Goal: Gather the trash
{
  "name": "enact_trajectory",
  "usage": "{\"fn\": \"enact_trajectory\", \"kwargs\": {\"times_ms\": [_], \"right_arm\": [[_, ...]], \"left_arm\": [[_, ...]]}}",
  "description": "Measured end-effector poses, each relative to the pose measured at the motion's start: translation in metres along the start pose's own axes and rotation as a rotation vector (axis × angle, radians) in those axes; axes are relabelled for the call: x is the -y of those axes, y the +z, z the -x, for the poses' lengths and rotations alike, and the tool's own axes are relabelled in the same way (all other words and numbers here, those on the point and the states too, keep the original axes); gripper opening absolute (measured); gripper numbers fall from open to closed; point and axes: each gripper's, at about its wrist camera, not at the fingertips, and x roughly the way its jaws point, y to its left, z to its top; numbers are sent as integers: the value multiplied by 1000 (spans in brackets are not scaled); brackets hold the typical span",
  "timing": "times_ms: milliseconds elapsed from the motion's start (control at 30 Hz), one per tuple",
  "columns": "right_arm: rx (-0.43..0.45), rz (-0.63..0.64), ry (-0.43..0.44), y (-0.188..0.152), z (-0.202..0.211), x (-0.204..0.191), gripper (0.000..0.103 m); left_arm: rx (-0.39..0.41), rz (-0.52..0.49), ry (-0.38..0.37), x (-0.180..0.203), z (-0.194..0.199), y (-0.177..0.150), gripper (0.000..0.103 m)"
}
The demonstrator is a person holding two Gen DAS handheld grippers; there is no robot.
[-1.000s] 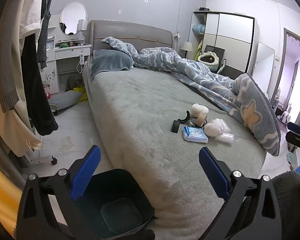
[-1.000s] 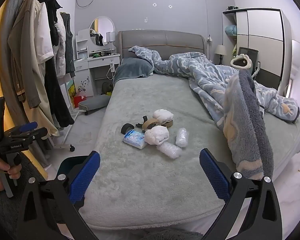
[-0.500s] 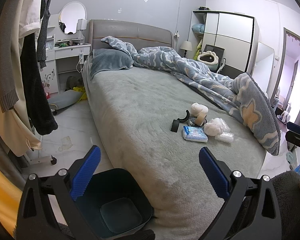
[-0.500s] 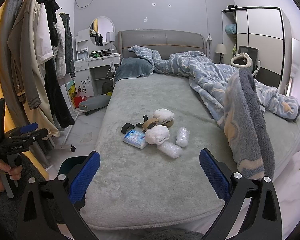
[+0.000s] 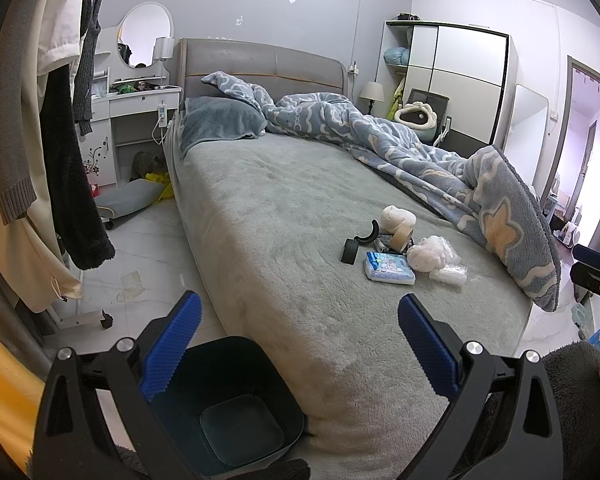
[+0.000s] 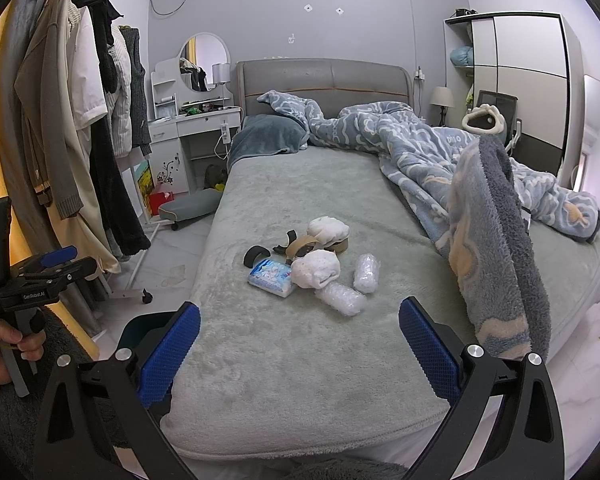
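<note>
A heap of trash lies on the grey bed cover (image 6: 300,344): a blue-white tissue pack (image 6: 271,277) (image 5: 389,267), white crumpled wads (image 6: 315,268) (image 5: 424,255), clear plastic wrap (image 6: 340,297), a tape roll (image 6: 300,245) (image 5: 402,236) and black curved pieces (image 6: 253,255) (image 5: 349,250). A dark bin (image 5: 236,412) stands on the floor at the bed's near corner, under my left gripper (image 5: 298,348). Both the left gripper and the right gripper (image 6: 299,350) are open and empty, well short of the heap. The right view also shows a hand (image 6: 0,350) holding the left gripper.
A blue patterned blanket (image 6: 492,216) is bunched along the bed's right side. Coats hang on a wheeled rack (image 6: 80,152) at the left. A white dresser (image 5: 136,120) stands by the headboard, a wardrobe (image 5: 456,84) at the far right. Pale floor (image 5: 140,256) runs beside the bed.
Both views shift very slightly; the trash, the bin and the open grippers stay as they were.
</note>
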Motion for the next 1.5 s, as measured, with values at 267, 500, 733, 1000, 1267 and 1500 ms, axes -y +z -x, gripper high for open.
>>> {"fn": "enact_trajectory", "kwargs": {"times_ms": [267,500,733,1000,1267,1500], "right_arm": [[-1,-1,1,0,0,0,100],[-1,-2,1,0,0,0,100],[-2,-3,2,0,0,0,100],[-2,-3,2,0,1,0,100],[17,15,20,7,-4,-3,100],[-24,12,41,19,-39,-7,100]], "left_arm": [[-2,-1,0,0,0,0,100],[-1,1,0,-1,0,0,100],[-2,1,0,-1,-1,0,100],[-2,2,0,-1,-1,0,100],[-7,-7,-5,5,-7,-4,100],[-39,5,-21,-9,-30,7,100]]}}
